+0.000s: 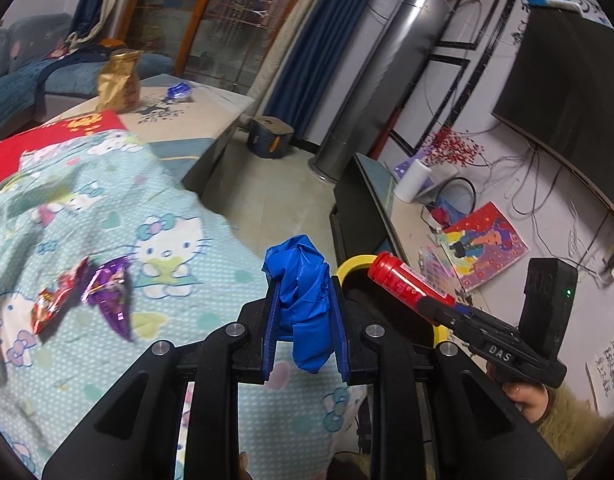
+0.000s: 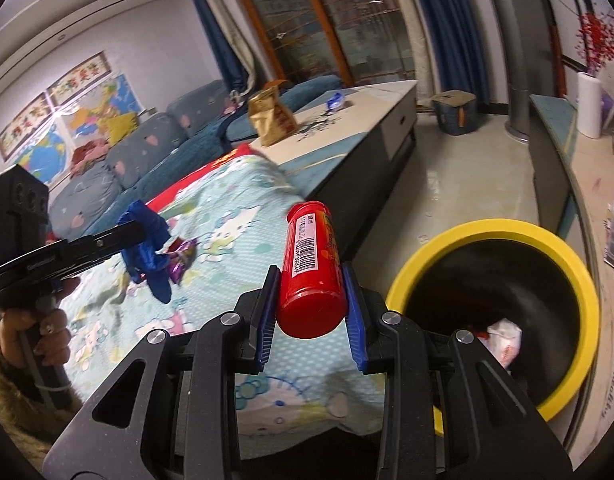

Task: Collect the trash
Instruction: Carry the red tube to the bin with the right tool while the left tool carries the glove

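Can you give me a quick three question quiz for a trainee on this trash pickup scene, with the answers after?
1. Which gripper holds the red canister: left or right?
2. True or false: the yellow-rimmed bin is empty.
3. How many snack wrappers lie on the cartoon-cat blanket?

Key
1. The right gripper; the left gripper is shut on a crumpled blue plastic bag.
2. False: a white wrapper lies inside.
3. Two: a red wrapper and a purple wrapper.
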